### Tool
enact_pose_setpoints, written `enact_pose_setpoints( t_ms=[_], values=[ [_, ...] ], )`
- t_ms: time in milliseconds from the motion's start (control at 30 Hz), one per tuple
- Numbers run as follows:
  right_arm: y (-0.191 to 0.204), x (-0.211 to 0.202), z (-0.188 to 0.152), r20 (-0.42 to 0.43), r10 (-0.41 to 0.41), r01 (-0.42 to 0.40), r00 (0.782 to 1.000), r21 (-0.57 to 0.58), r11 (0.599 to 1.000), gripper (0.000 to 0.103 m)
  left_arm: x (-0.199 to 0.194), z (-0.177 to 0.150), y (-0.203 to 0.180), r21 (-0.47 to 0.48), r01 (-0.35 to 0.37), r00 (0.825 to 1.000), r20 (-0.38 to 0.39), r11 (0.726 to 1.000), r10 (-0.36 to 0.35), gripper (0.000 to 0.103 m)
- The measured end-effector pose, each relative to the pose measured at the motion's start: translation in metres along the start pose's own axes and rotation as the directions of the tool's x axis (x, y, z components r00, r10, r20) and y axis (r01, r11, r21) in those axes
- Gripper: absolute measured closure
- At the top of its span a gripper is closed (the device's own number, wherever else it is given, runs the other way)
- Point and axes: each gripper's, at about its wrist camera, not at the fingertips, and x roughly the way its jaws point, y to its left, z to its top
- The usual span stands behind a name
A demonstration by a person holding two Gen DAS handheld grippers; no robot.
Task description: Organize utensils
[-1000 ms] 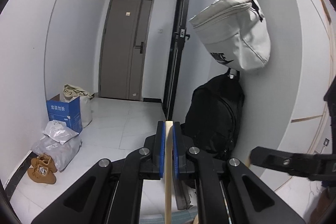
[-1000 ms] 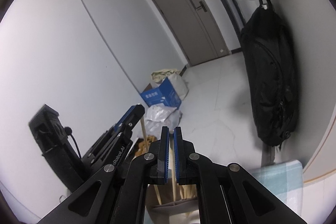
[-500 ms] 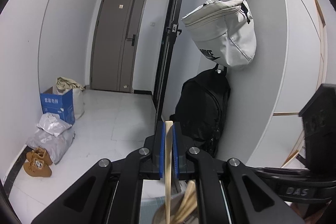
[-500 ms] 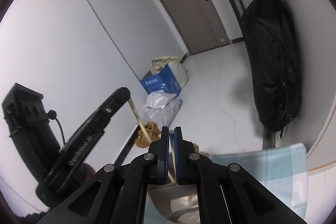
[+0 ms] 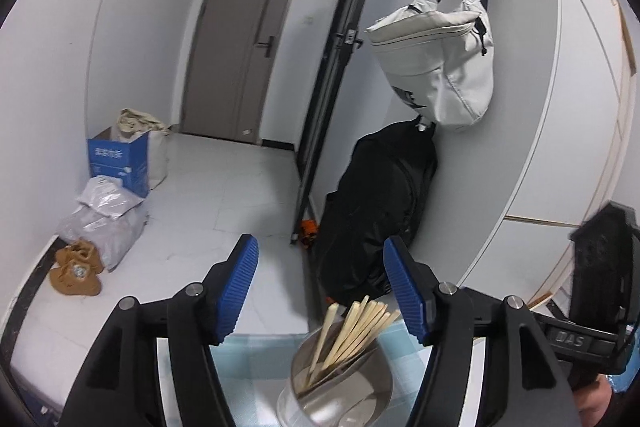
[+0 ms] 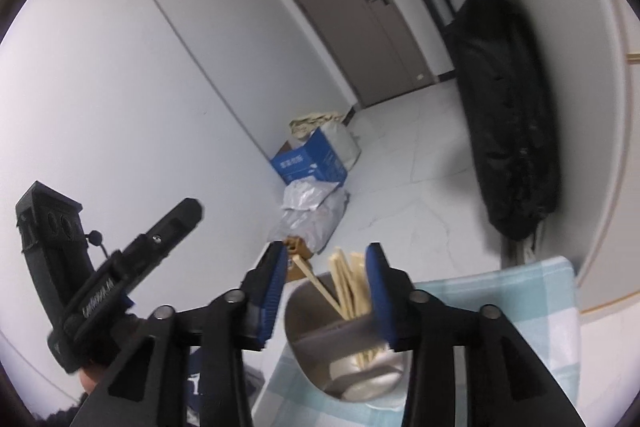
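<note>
A shiny metal holder stands on a light blue checked cloth and holds several wooden chopsticks that lean against one another. My left gripper is open and empty, just above and behind the holder. My right gripper is open and empty too, its jaws on either side of the chopsticks above the holder. The left gripper's body shows at the left of the right wrist view. The right gripper's body shows at the right of the left wrist view.
Beyond the cloth's edge lies a white tiled floor with a blue box, grey parcels and brown shoes. A black backpack and a white bag hang on the right wall. A grey door stands at the back.
Both grippers were shut on a chopstick each. Both have opened and the chopsticks now stand in the holder. Both cameras have tilted down toward the holder.
</note>
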Motion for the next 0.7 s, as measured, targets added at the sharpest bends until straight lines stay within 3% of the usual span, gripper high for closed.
enact_pose_setpoints(
  t_ms=[233, 400, 500, 700],
  values=[
    [0.001, -0.049, -0.022, 0.047, -0.042, 0.044, 0.998, -0.027, 0.999, 0.043, -0.023, -0.011, -0.012, -0.01, -0.099, 0.995, -0.015, 0.995, 0.099, 0.034],
    [0.011, -0.078, -0.036, 0.111, 0.0, 0.007, 0.994, -0.069, 0.998, 0.022, -0.037, -0.021, -0.023, -0.048, -0.155, 0.987, -0.046, 0.987, 0.153, 0.034],
    [0.021, -0.099, -0.049, 0.181, 0.022, -0.001, 0.983, -0.115, 0.993, 0.015, -0.047, -0.026, -0.028, -0.054, -0.177, 0.984, -0.044, 0.983, 0.175, 0.034],
    [0.033, -0.123, -0.066, 0.234, 0.037, 0.005, 0.972, -0.174, 0.985, 0.008, -0.064, -0.039, -0.041, -0.016, -0.202, 0.979, -0.029, 0.979, 0.201, 0.034]
  ],
)
